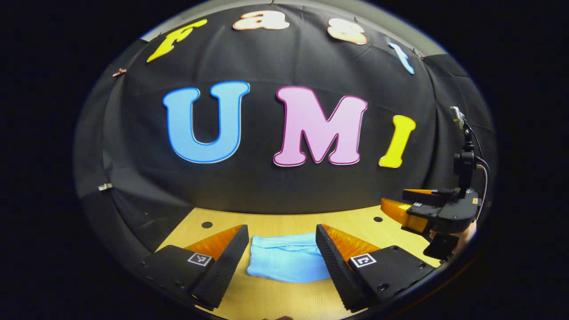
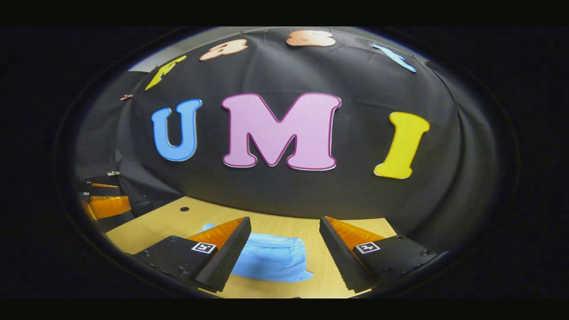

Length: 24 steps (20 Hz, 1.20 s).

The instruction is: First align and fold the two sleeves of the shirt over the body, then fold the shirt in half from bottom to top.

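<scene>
Two tongs hang above the desk (image 1: 284,222), both spread wide and grasping nothing. The left tongs (image 1: 282,246) frame the shirt (image 1: 286,260) between their fingers: a light blue bundle lying on the wood just ahead of the tips, apart from them. The right tongs (image 2: 284,242) look down on the same cloth from another side, with the shirt (image 2: 271,262) lying ahead and toward their left finger, partly hidden behind it.

By its compact, squared outline the shirt looks already folded, though I cannot tell how many layers it has. It should handle as soft, light and limp, liable to sag and slide open if lifted by one layer, so a hold should pinch all layers together at a corner or along an edge.

Off to the right of its own fingers, the left gripper view takes in the other tongs with a hand (image 1: 466,235) behind them. Low at its left edge, the right gripper view catches the other tongs' fingers.
</scene>
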Tool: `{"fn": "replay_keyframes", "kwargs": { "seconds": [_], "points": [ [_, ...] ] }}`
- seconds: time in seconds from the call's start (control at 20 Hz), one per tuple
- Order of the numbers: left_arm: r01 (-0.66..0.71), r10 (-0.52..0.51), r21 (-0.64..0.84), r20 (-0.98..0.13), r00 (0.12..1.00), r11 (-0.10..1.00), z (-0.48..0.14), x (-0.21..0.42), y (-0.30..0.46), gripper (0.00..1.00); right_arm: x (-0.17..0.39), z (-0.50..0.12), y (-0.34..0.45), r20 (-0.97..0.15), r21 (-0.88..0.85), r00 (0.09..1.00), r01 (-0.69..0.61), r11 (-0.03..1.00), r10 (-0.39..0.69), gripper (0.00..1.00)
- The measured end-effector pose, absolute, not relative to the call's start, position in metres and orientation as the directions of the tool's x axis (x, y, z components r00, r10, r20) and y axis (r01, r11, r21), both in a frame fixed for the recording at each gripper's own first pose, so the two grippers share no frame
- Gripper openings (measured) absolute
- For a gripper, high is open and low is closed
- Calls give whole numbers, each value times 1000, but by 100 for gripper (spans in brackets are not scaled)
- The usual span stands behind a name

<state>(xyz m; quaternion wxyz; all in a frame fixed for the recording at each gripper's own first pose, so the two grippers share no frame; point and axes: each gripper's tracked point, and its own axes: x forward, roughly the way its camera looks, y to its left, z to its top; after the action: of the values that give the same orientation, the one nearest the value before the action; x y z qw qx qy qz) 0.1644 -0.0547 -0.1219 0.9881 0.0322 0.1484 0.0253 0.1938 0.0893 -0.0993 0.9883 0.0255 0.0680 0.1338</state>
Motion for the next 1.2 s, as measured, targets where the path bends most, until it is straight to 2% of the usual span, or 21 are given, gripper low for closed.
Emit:
{"fn": "replay_keyframes", "kwargs": {
  "seconds": [0.15, 0.45, 0.7, 1.0, 1.2],
  "points": [
    [-39, 64, 97, -264, 962, 995, -105, 81, -67, 97, 127, -79, 89, -117, 95, 948, -287, 953, 297, 97],
    [-55, 86, 143, -216, 973, 988, -77, -21, -82, 97, 31, -16, 103, -1, 4, 945, -326, 945, 326, 97],
    [-78, 89, 75, -160, 983, 994, -47, -53, -73, 96, -23, 28, 119, 76, 3, 935, -347, 938, 346, 97],
    [-134, 144, 92, -115, 983, 987, -21, -77, -48, 97, -44, 41, 149, 99, 40, 922, -380, 924, 375, 95],
    [-153, 160, 75, -102, 982, 985, -14, -86, -37, 96, -48, 46, 169, 104, 28, 907, -413, 910, 409, 97]
  ]
}}
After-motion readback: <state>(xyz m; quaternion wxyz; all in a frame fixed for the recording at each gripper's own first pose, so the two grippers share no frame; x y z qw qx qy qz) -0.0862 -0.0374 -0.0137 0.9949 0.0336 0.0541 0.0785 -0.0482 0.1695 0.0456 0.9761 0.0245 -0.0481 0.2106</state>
